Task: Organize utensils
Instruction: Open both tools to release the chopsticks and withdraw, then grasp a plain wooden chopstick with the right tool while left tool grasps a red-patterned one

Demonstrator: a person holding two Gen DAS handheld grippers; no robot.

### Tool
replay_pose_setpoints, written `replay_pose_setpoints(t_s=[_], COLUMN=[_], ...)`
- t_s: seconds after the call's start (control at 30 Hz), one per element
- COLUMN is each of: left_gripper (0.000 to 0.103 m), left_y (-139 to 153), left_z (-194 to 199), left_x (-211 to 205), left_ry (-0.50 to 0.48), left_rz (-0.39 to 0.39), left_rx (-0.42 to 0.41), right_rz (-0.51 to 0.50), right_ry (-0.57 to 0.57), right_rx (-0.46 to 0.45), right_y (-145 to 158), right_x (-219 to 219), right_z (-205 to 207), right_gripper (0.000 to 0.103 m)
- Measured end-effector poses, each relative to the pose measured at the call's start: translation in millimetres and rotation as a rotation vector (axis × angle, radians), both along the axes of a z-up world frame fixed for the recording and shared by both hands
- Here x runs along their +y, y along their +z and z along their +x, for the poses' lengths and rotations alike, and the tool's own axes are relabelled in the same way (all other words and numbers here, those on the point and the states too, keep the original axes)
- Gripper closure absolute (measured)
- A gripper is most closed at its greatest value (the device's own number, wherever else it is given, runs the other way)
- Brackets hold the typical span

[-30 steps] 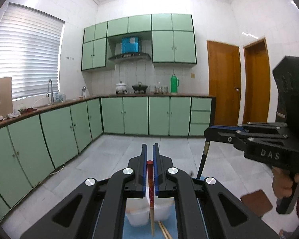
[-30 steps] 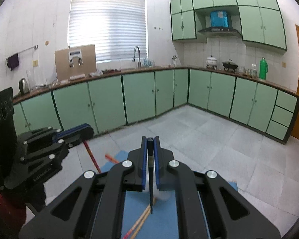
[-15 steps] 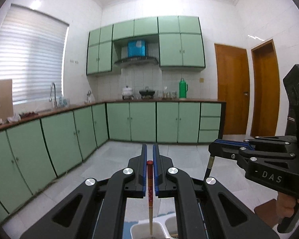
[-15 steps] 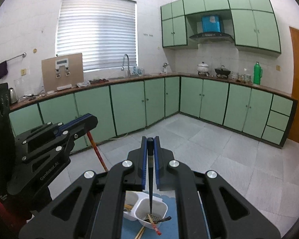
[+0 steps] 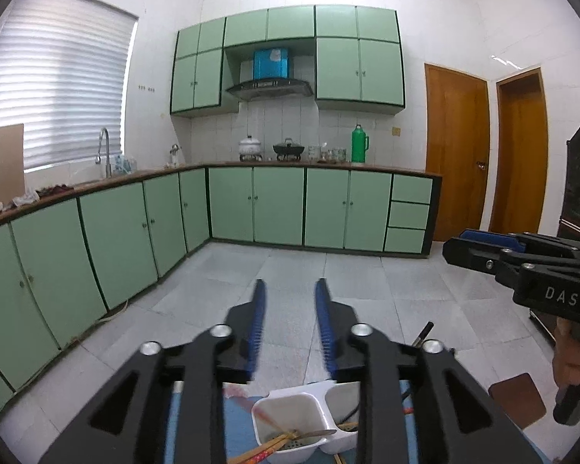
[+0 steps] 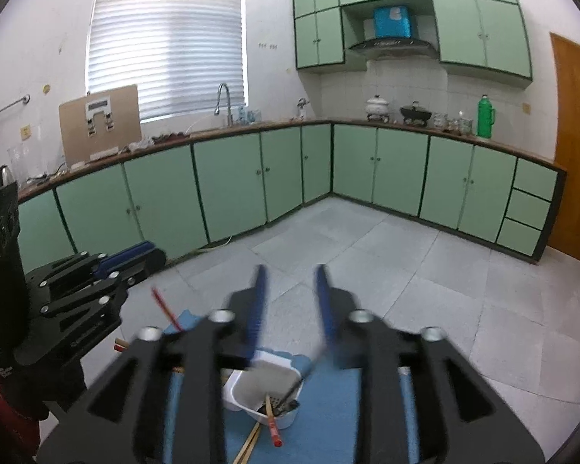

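Both grippers have just let go: a second ago each pinched a chopstick upright between pressed-together jaws, and now the left gripper (image 5: 289, 324) and the right gripper (image 6: 289, 309) have their blue pads spread with nothing between them, the jaws having just been opening. Their fingers look smeared with motion blur in both views.

Below them sits a white two-compartment utensil holder (image 5: 290, 406) on a blue mat (image 6: 328, 417). Seen from the left wrist, the near compartment holds reddish-brown chopsticks (image 5: 268, 444) lying slanted against the bottom, along with a metal spoon-like piece (image 5: 317, 432), though I can't tell exactly what that is. From the right wrist, the holder (image 6: 251, 382) shows a dark chopstick (image 6: 295, 384) leaning against the rim of its compartment, tip down near the perforated bottom, and a red-tipped chopstick (image 6: 272, 425) poking out over the front edge onto the mat. A red chopstick (image 6: 166, 309) shows slanted just under the left gripper in that view; its lower end is hidden behind the right gripper's frame.

A person's hand (image 5: 568, 359) grips the right gripper's handle at the right edge of the left view. A brown square (image 5: 516, 400) lies on the grey tiled floor (image 5: 290, 270) nearby, and green cabinets (image 5: 278, 205) line the walls behind.
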State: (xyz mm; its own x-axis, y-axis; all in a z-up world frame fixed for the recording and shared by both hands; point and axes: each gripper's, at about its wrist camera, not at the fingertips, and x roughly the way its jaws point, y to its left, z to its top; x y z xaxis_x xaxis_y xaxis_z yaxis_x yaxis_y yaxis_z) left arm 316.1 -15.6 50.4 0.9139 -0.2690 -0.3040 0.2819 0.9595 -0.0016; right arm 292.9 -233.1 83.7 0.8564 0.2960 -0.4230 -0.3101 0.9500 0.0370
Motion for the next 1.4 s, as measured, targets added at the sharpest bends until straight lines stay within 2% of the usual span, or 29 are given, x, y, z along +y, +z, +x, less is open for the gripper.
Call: replay_pose_setpoints(t_s=[0.07, 0.13, 0.23, 0.37, 0.5, 0.63, 0.73, 0.9, 1.1, 1.4], left_gripper=[0.062, 0.057, 0.048, 0.04, 0.036, 0.032, 0.032, 0.032, 0.032, 0.032], left_y=[5, 7, 4, -14, -50, -100, -139, -184, -214, -233], left_z=[-12, -26, -51, -85, -112, -137, -152, -163, -171, -177], left_x=[0, -1, 0, 6, 9, 10, 10, 15, 20, 29], left_ry=[0.003, -0.003, 0.003, -0.001, 0.014, 0.036, 0.044, 0.075, 0.109, 0.125], left_rz=[0.003, 0.005, 0.007, -0.01, -0.006, 0.01, 0.02, 0.014, 0.035, 0.066], left_rx=[-0.015, -0.027, -0.035, -0.014, 0.047, 0.134, 0.221, 0.321, 0.386, 0.472], right_rz=[-0.001, -0.001, -0.005, -0.007, -0.011, 0.004, -0.005, -0.029, -0.004, -0.032], right_ry=[-0.01, -0.031, -0.047, -0.06, -0.066, -0.089, -0.098, -0.119, -0.142, -0.128], right_rx=[-0.025, -0.058, -0.097, -0.124, -0.089, -0.003, 0.038, 0.142, 0.216, 0.326], right_y=[5, 9, 7, -8, -40, -83, -104, -154, -191, -230], right_x=[-6, -12, -21, -30, -35, -37, -35, -21, -10, 10], right_z=[-10, -24, -50, -86, -120, -145, -154, -167, -178, -192], right_gripper=[0.062, 0.045, 0.027, 0.012, 0.008, 0.005, 0.005, 0.005, 0.005, 0.005])
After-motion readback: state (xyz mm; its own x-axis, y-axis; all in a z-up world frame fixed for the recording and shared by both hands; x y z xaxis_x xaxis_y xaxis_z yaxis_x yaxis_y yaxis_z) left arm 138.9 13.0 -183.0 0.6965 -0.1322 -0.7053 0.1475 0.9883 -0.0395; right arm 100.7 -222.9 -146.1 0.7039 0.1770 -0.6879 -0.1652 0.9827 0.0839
